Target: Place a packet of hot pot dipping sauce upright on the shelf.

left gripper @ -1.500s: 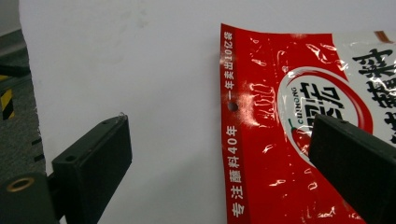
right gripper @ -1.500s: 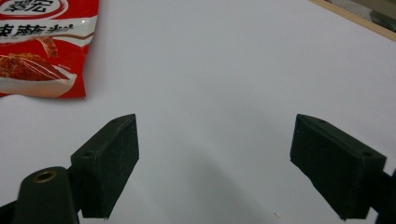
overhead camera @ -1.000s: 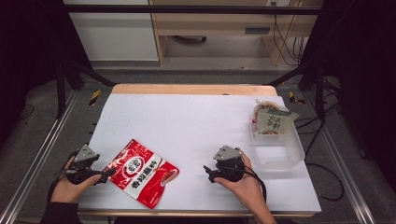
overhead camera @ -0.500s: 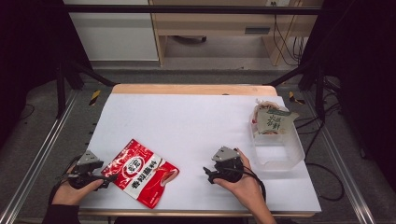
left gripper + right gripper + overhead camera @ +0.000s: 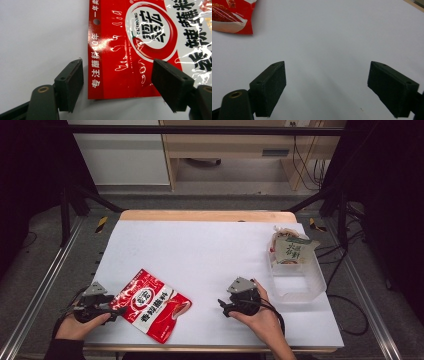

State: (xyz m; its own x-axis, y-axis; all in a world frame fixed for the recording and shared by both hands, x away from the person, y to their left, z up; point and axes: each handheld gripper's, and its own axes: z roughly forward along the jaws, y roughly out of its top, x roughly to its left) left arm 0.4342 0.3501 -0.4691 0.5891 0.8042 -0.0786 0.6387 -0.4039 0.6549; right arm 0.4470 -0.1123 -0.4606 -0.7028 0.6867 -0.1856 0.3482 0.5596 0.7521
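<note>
high view – above, facing forward-down | gripper views – close, low over table (image 5: 210, 255) | all share red packet (image 5: 152, 304)

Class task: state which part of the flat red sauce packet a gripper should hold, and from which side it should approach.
Grip the red sauce packet by its flat sealed end with the hang hole, coming in low from the left gripper side: that thin edge faces its open jaws.
</note>
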